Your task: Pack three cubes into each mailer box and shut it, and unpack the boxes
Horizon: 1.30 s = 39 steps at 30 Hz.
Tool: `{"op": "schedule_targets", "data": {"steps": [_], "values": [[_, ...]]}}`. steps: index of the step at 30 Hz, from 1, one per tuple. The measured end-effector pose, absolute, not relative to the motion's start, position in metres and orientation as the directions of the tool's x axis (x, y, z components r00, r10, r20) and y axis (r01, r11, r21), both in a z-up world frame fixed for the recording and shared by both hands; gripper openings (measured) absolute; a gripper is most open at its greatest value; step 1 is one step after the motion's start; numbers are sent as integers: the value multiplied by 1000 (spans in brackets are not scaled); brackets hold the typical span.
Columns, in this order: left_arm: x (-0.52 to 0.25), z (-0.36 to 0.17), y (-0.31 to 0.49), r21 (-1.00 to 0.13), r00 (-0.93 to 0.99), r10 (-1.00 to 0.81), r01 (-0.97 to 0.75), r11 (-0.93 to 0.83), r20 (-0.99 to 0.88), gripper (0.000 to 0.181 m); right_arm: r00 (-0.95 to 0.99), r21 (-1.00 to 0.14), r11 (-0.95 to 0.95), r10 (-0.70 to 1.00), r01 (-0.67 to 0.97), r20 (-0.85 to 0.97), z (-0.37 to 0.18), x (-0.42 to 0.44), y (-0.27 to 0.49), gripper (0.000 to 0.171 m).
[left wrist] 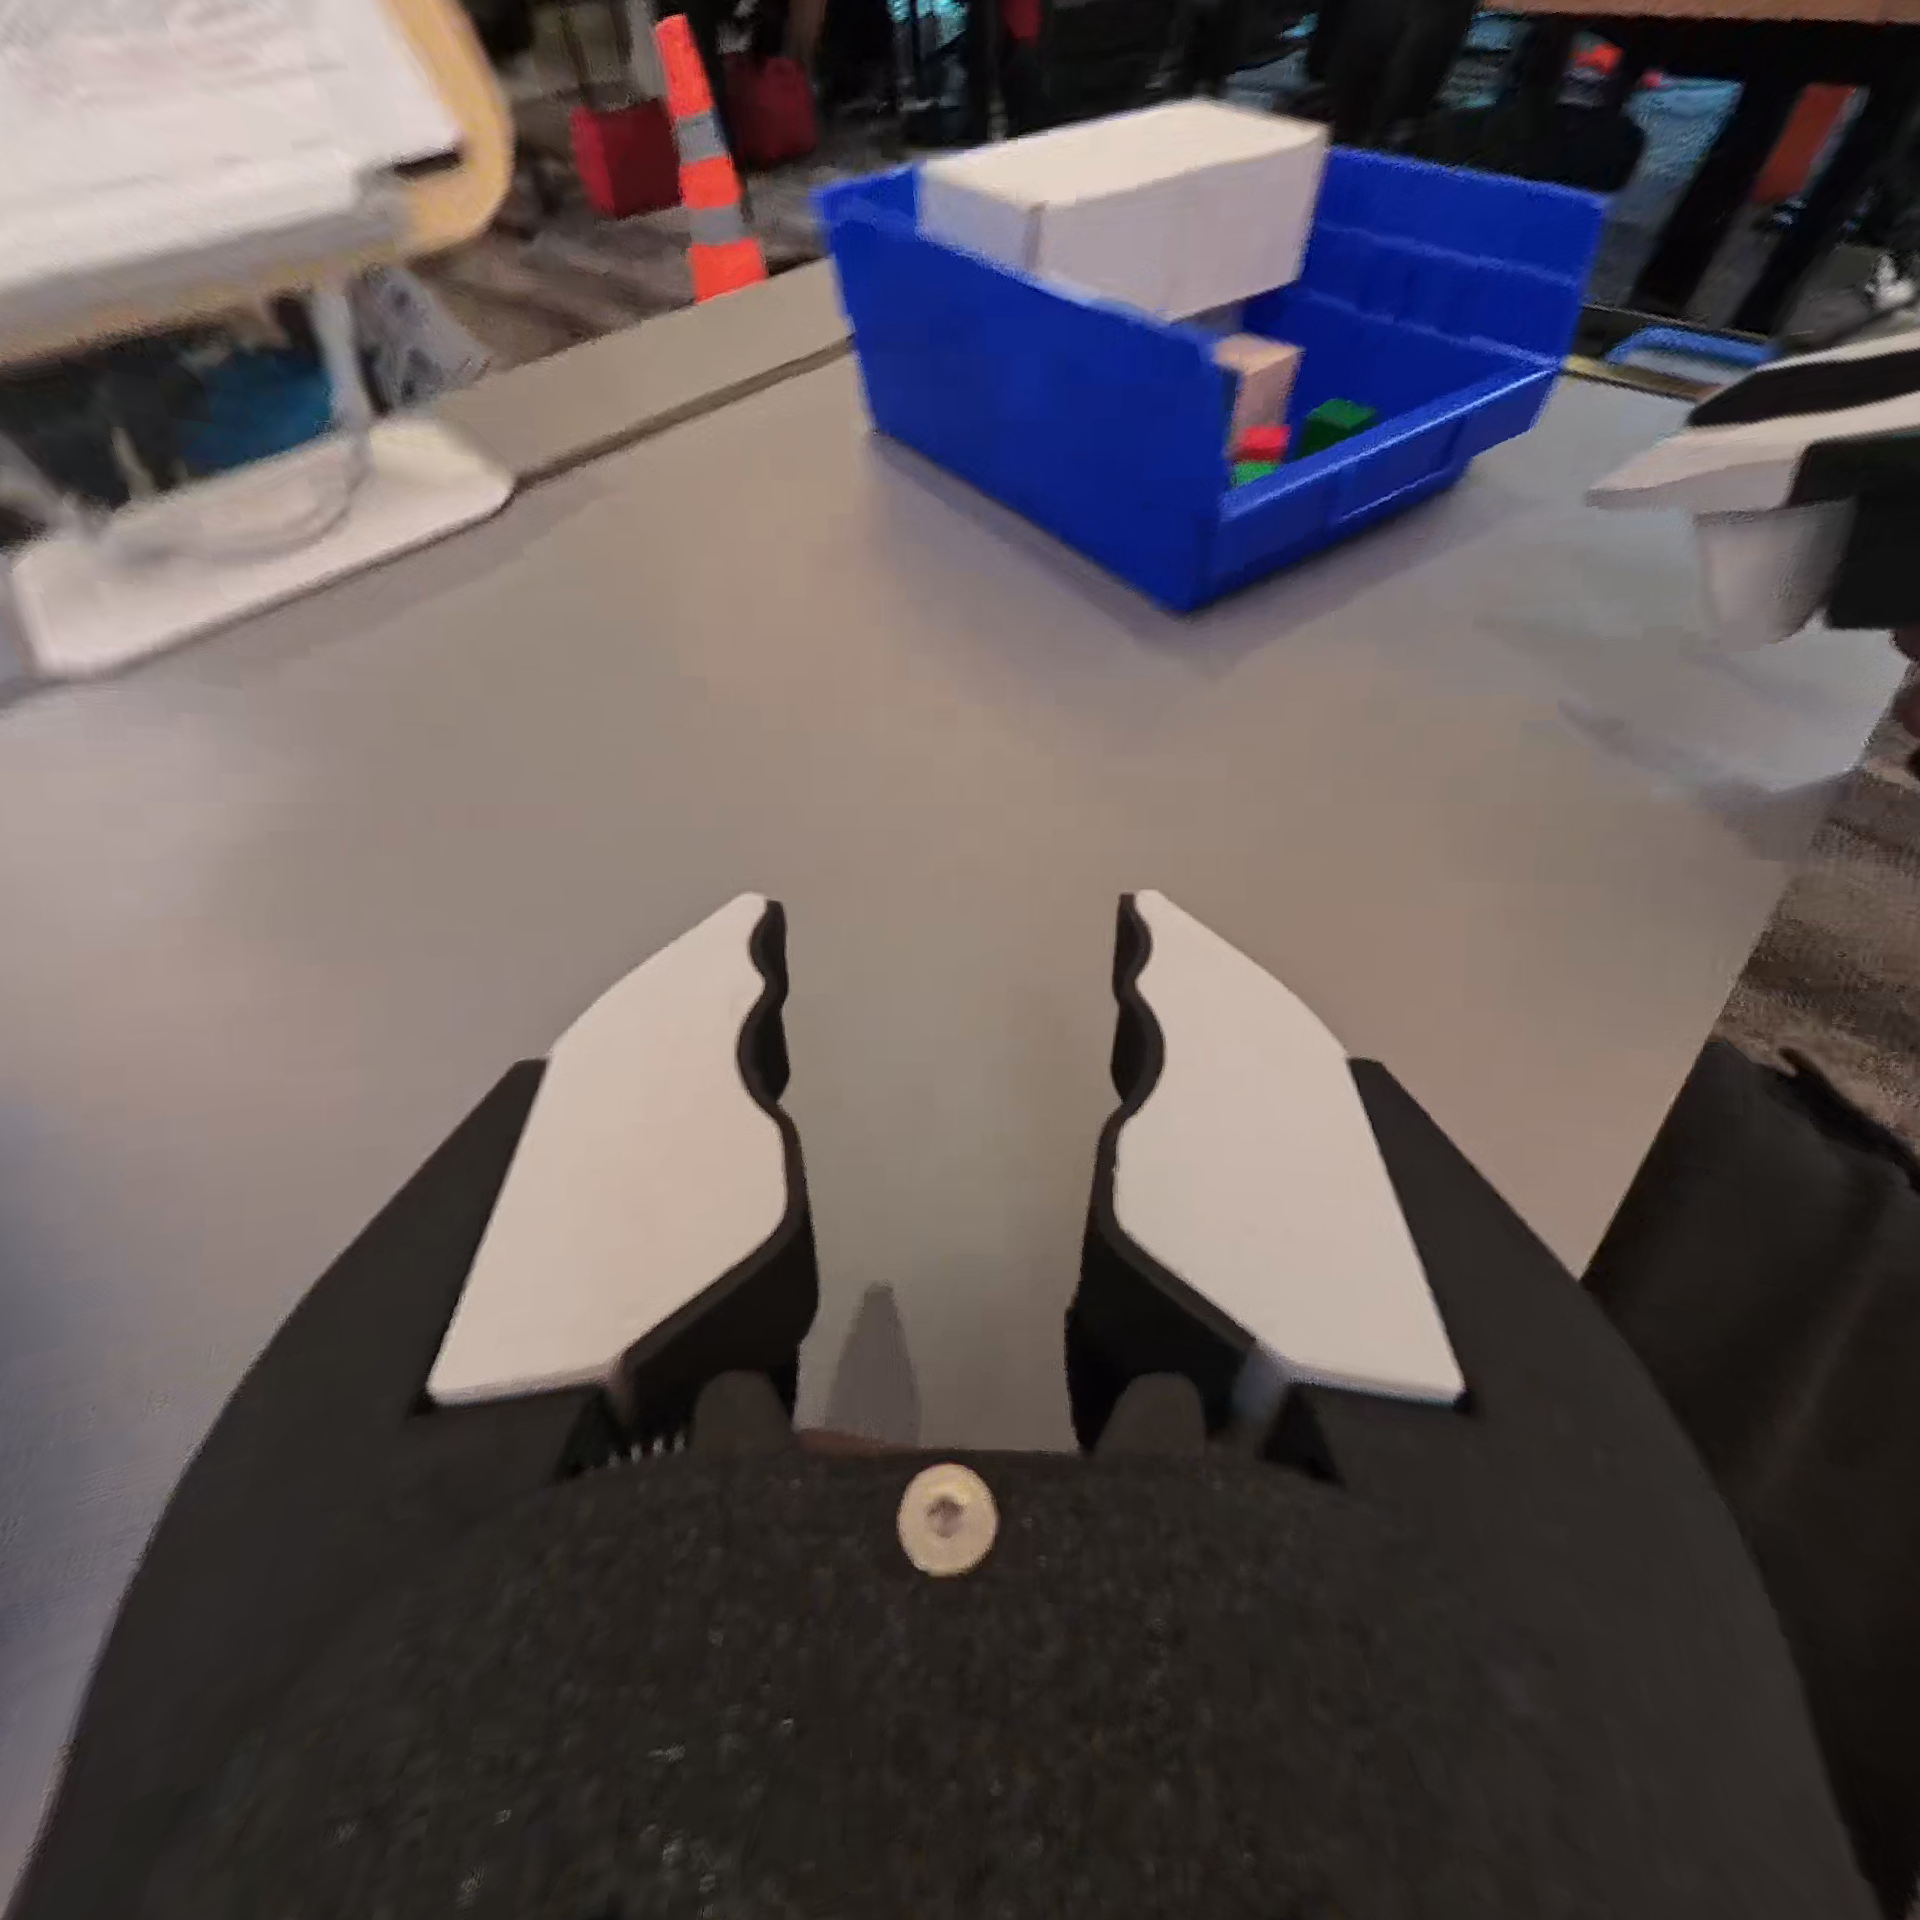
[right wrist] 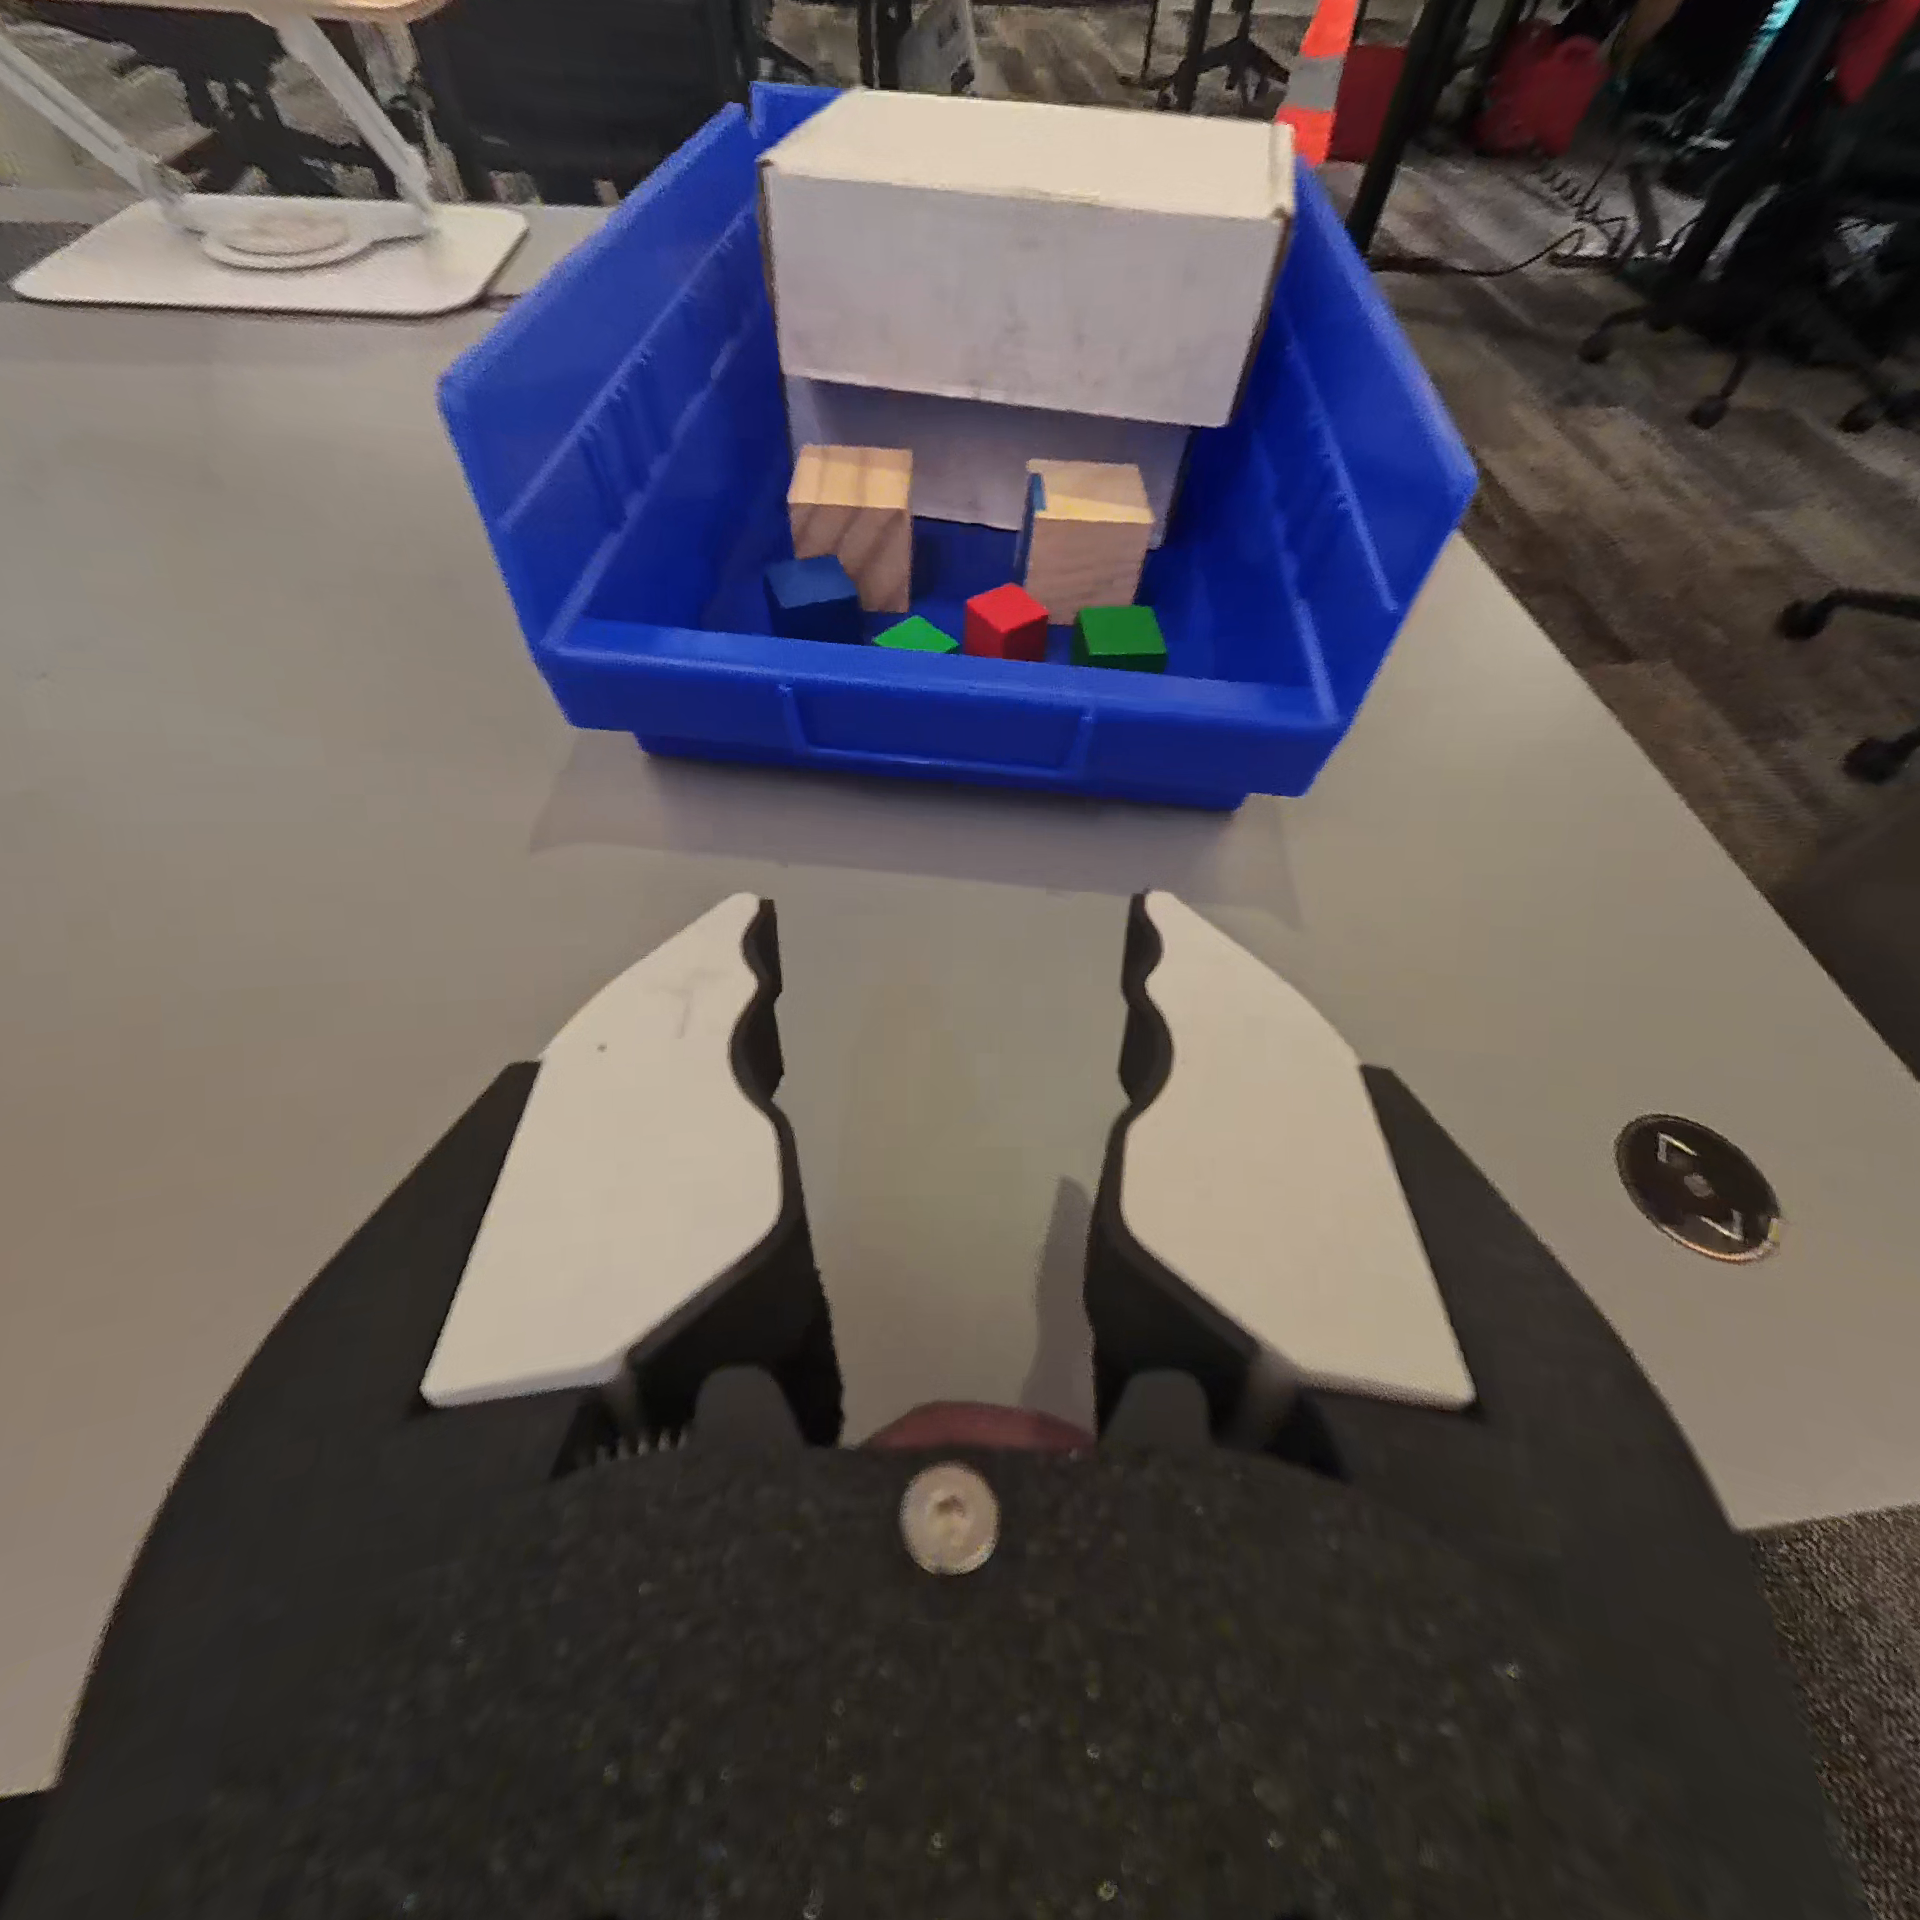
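A blue bin [right wrist: 935,727] stands on the grey table. Two shut white mailer boxes sit stacked at its back, the upper box [right wrist: 1023,260] on the lower box [right wrist: 977,457]. In front of them are two wooden cubes [right wrist: 852,525] [right wrist: 1091,540] and small cubes: one blue [right wrist: 812,597], one red [right wrist: 1003,618], two green [right wrist: 1117,636] [right wrist: 914,636]. My right gripper [right wrist: 951,914] is open and empty, above the table just short of the bin. My left gripper [left wrist: 951,914] is open and empty, farther back; the bin [left wrist: 1039,416] lies ahead to its right with the upper box [left wrist: 1132,197].
A white lamp base [right wrist: 281,260] sits at the table's far left. A round metal grommet [right wrist: 1696,1187] is in the table near the right edge. The right gripper's fingers [left wrist: 1714,468] show at the right edge of the left wrist view. An orange cone [left wrist: 712,177] stands on the floor beyond. To the round metal grommet [right wrist: 1696,1187]: right tips about 15 cm, left tips about 45 cm.
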State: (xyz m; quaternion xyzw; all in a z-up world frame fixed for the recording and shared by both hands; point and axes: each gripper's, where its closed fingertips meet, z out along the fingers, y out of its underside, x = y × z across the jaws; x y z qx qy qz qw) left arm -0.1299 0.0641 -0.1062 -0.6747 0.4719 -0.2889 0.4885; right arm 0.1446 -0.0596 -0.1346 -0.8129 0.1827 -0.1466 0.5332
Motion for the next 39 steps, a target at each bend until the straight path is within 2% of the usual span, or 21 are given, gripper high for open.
{"op": "schedule_targets", "data": {"steps": [2, 4, 6, 11, 12, 15, 17, 22, 25, 27, 28, 29, 30, 31, 33, 39], "values": [[-83, -93, 54, -934, 343, -930, -357, 5, -136, 66, 880, -924, -350, -475, -158, 30, -135, 151, -64, 66], [-31, -83, 52, -947, 360, -923, -321, 14, -136, 63, 874, -924, -337, -486, -179, 8, -135, 157, -66, 73], [23, -85, 48, -948, 328, -941, -315, -30, -79, 64, 866, -923, -334, -500, -191, 2, -137, 163, -70, 72], [110, -132, 76, -890, 408, -913, -424, -170, -20, 66, 843, -929, -307, -537, -206, -10, -135, 183, -75, 72], [119, -141, 81, -871, 410, -912, -455, -184, -22, 64, 837, -930, -302, -546, -209, -11, -134, 189, -74, 71], [127, -149, 94, -852, 432, -902, -463, -243, 23, 29, 817, -911, -305, -574, -278, -58, -144, 208, -68, 69], [123, -149, 101, -856, 475, -874, -404, -324, 106, 23, 818, -876, -330, -564, -352, -116, -153, 213, -61, 57], [94, -147, 98, -857, 569, -813, -354, -374, 119, 14, 829, -901, -192, -500, -389, -252, -136, 208, -34, 51], [73, -146, 91, -863, 582, -808, -355, -359, 97, 11, 838, -901, -243, -509, -360, -197, -141, 202, -25, 50], [55, -145, 90, -867, 589, -804, -354, -351, 85, 8, 858, -904, -279, -489, -322, -155, -141, 195, -19, 40], [46, -144, 89, -872, 593, -801, -348, -344, 80, 8, 860, -904, -257, -473, -342, -191, -136, 188, -15, 35], [36, -142, 90, -877, 601, -796, -342, -339, 73, 8, 846, -887, -260, -483, -382, -223, -135, 183, -14, 26], [24, -139, 92, -879, 618, -784, -336, -339, 66, 8, 821, -872, -258, -519, -416, -238, -133, 179, -14, 8], [12, -133, 94, -885, 629, -775, -325, -333, 61, 8, 824, -874, -273, -524, -401, -215, -130, 171, -10, 4], [-19, -119, 105, -901, 677, -736, -311, -302, 13, 7, 842, -886, -290, -509, -363, -178, -120, 145, 6, 4], [-148, -92, 160, -919, 822, -565, -272, -286, -68, 2, 934, -932, -272, -327, -240, -145, -91, 31, 84, 4]]}}
